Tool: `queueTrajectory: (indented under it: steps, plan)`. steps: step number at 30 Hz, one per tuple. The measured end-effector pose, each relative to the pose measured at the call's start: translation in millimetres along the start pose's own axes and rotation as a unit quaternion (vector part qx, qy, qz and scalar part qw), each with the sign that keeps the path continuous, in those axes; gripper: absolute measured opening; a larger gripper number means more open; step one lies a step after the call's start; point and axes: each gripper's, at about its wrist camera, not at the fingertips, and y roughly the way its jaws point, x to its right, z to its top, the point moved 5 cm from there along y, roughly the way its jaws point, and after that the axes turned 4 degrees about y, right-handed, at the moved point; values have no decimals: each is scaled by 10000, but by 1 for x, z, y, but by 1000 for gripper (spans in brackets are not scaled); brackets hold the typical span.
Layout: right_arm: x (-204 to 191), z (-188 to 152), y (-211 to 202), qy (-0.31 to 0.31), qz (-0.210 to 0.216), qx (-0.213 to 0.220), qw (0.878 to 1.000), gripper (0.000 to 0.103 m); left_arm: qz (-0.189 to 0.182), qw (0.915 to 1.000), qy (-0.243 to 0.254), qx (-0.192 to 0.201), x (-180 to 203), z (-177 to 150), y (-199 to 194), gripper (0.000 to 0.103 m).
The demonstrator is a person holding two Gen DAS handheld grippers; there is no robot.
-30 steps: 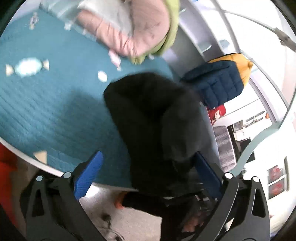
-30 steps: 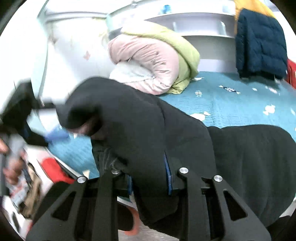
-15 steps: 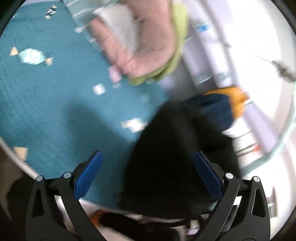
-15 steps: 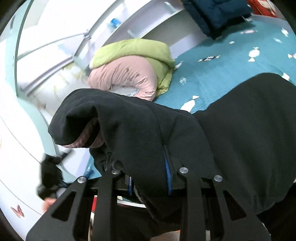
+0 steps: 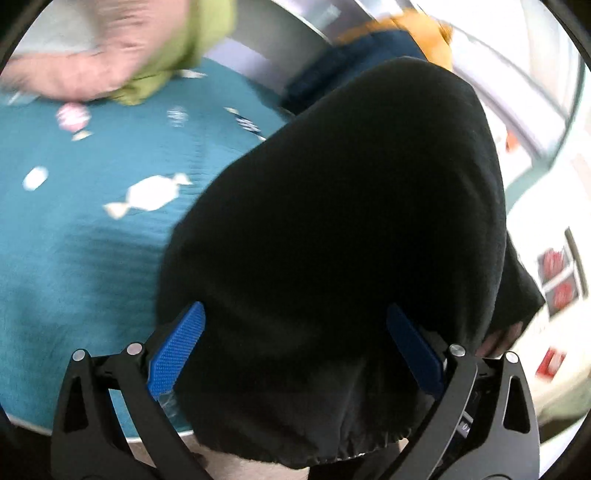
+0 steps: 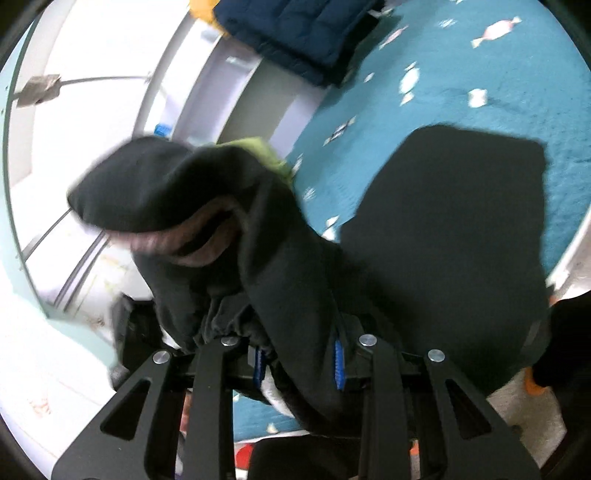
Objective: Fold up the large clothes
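Note:
A large black garment (image 5: 351, 229) with a drawstring hem hangs over the edge of the teal bedspread (image 5: 74, 229). My left gripper (image 5: 295, 369) is open, its blue pads (image 5: 177, 347) wide apart with the hem lying between them. My right gripper (image 6: 299, 360) is shut on a bunched fold of the same black garment (image 6: 266, 258) and holds it lifted. The rest of the garment lies flat on the bedspread (image 6: 480, 92) at the right. A pinkish lining shows at a raised opening (image 6: 177, 243).
A rolled pink and green quilt (image 5: 110, 48) lies at the far side of the bed. A navy and yellow puffer jacket (image 6: 295, 33) lies by the headboard. The bed's edge and the floor are just below both grippers.
My left gripper has moved in over the garment's hem, still open. My right gripper has kept its hold and rolled, so the bed now appears at the upper right.

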Motion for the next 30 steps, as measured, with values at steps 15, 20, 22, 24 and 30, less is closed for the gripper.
queueTrajectory:
  steps: [15,20,22,24,30]
  plan:
    - [93,35,-62,-58,-1696,514,9842,32,609,9494,2385,-1949,130,-28,191,99]
    - [57,34,-92,-1256,-2289,589,9635,32,898,9375,2571,-2167,132,-27,217,99]
    - [39,33,-100,-1675,-2302,746,9557,32,858,9351,2624,-2224,135,-29,218,99]
    - [13,37,-100,-2107,-2251,822,9477,32,802,9337,2670,-2245,138,-32,217,99]
    - [21,70,-37,-2166,-2374,273,9466,28,654,9333,2732,-2236,141,-32,202,99]
